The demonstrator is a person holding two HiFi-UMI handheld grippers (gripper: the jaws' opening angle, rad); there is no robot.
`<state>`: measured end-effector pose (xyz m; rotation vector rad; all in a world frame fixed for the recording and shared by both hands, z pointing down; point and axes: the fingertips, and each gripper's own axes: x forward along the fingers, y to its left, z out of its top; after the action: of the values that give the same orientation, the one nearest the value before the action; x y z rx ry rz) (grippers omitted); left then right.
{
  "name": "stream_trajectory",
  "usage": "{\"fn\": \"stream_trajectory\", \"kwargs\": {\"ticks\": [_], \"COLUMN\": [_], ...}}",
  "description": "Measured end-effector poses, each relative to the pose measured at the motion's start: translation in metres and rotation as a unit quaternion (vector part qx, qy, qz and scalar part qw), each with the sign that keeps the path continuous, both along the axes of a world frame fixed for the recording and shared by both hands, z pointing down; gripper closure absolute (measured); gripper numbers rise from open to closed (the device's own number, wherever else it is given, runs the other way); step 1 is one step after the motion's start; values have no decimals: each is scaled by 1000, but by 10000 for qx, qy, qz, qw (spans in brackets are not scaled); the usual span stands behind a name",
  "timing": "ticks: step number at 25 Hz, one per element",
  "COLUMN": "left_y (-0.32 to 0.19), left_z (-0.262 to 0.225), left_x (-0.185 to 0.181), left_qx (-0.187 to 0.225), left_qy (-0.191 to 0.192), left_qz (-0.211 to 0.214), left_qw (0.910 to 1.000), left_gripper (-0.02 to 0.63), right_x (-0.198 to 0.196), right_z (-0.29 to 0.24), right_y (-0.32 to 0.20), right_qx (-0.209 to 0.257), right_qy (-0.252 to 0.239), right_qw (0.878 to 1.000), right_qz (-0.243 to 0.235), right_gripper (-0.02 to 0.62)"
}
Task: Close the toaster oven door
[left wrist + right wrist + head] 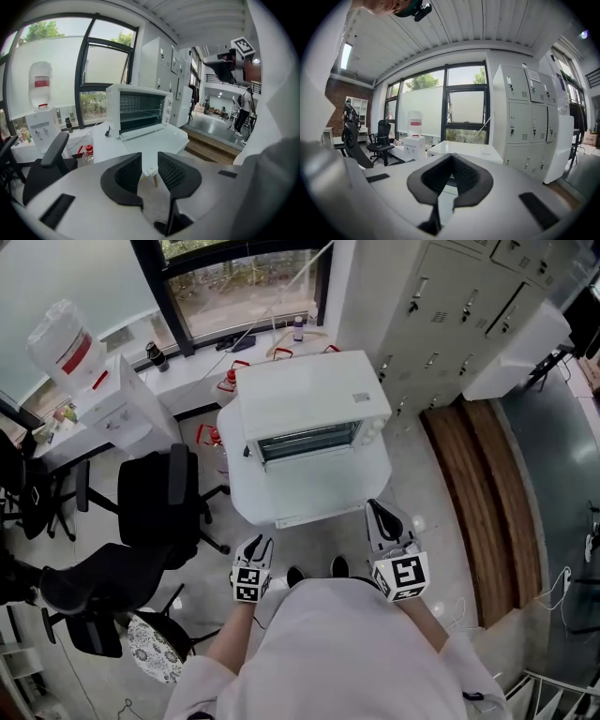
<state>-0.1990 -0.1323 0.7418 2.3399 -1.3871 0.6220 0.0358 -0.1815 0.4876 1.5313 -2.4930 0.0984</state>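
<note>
Beyond left tongs, right tongs — toaster oven

Pretty plain getup, mostly white
Loose pale short-sleeved shirt, black shoes; white left gripper and right gripper, both with black ribbed jaws and a black-and-white square-marker cube.

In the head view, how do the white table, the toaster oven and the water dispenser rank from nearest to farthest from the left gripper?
1. The white table: straight ahead of the left gripper.
2. The toaster oven: on that table, farther back.
3. The water dispenser: far left, by the window.
</note>
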Motion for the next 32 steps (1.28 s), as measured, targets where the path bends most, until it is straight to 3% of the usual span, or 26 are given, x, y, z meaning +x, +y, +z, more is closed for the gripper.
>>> {"fn": "stream_trajectory", "kwargs": {"ticks": [3,8,12,17,32], "left_y": [3,8,8,13,-16], "left_z": [31,66,89,117,135], "left_x": [1,13,23,24,23], "left_qx": [-328,-886,-1187,-1695,-1816], "left_qy": [-203,-198,-490,-716,-1155], "left_qz": [169,317,468,344,278], "left_qw": [9991,9954,9906,9823,9762], "left_gripper": [491,491,491,491,491], "right_x": [1,10,19,29,50], "right_z": [-1,1,2,2,2], "right_y": [1,6,5,8,15], "right_qx": [4,-87,-108,-136,-254], "right_qy": [-9,-117,-126,-84,75], "right_qw": [10000,9995,9991,9986,9979], "right_qz": [99,293,402,507,595], "right_gripper": [588,588,588,588,588]}}
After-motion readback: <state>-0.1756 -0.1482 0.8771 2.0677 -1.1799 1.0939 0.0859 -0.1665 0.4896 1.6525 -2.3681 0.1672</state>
